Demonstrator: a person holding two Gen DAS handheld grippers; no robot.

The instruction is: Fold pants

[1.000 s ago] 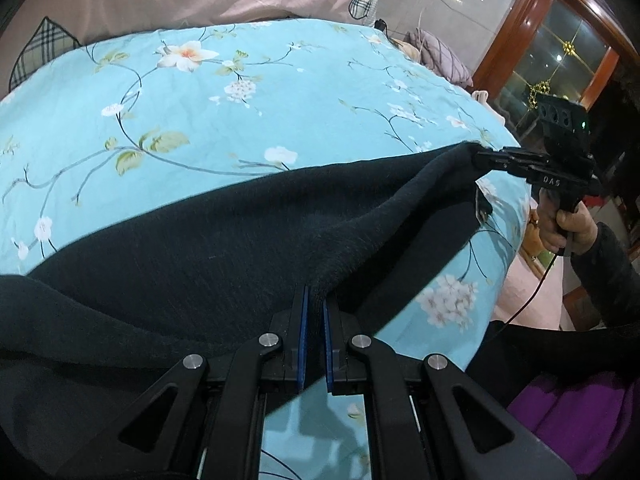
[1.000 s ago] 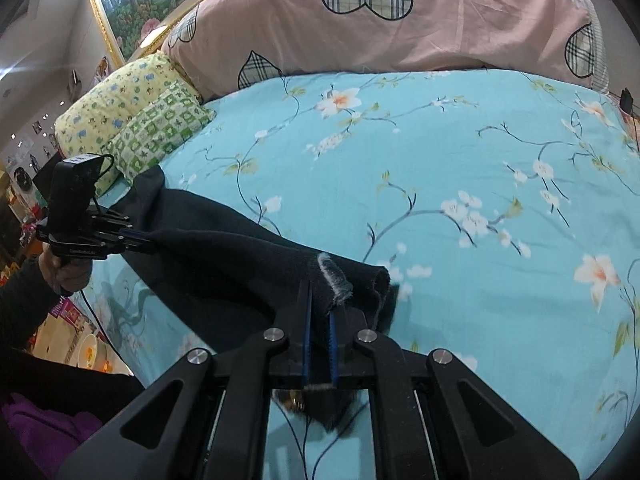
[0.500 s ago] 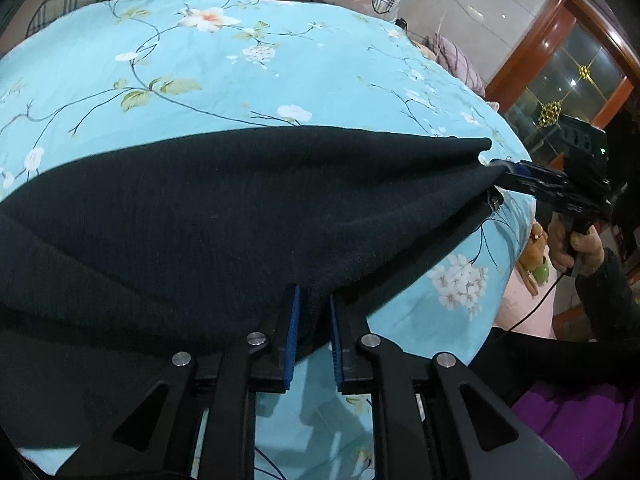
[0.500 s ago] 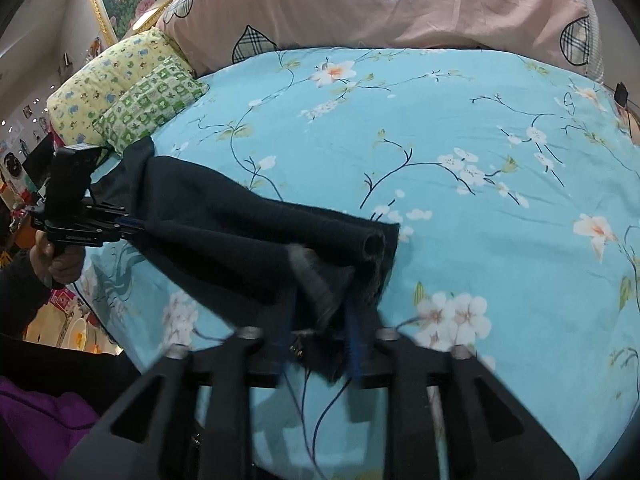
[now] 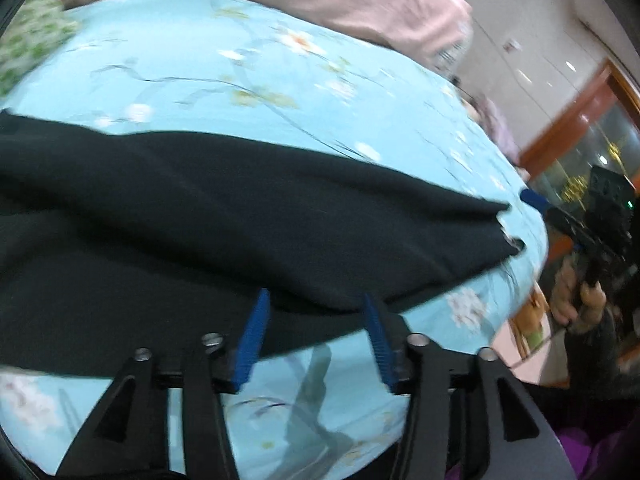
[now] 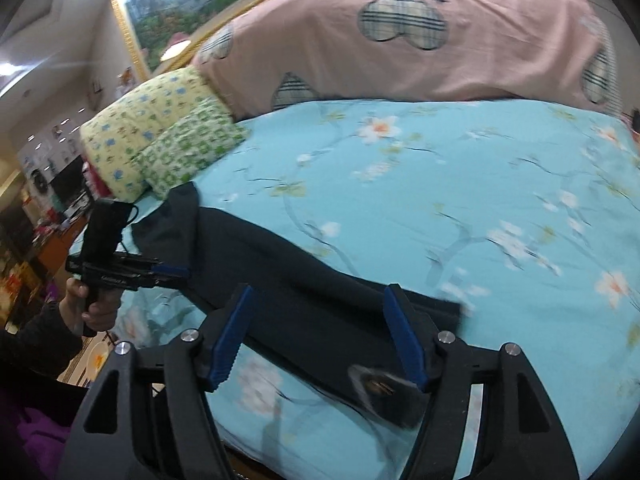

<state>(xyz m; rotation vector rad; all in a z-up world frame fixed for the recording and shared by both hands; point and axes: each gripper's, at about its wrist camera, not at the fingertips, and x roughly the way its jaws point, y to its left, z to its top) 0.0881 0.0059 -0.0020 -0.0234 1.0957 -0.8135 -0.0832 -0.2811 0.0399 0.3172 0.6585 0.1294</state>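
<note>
The dark pants (image 5: 248,216) lie folded lengthwise in a long band on the bed (image 5: 248,76), whose sheet is light blue with a printed blossom pattern.

In the left wrist view the left tongs (image 5: 316,320) stand spread, their jaws having just been opening; the blue ribbed pads (image 5: 252,340) sit apart with the near edge of the pants lying between and just beyond their tips, and neither pad presses on the cloth. The band of fabric runs away from these tongs to the right, ending in a narrow corner near the bed's edge. Just past that corner are the right tongs (image 5: 534,198), held by a hand (image 5: 576,296) in a dark sleeve (this part of the picture is blurred, so little more can be told of them here).

The right wrist view shows the right tongs (image 6: 316,312) likewise spread wide, their jaws also just opened. The end of the pants lies flat on the sheet between the two pads, touching neither, with a small pale tag (image 6: 376,384) near the right pad at the cloth's near corner. From there the pants stretch away to the left, toward the left tongs (image 6: 176,270), whose tips sit at the cloth's near edge. Beyond the far end of the pants are a yellow patterned pillow (image 6: 136,140) and a green patterned one (image 6: 192,144), and behind them a pink quilt (image 6: 400,52) with plaid hearts.
</note>
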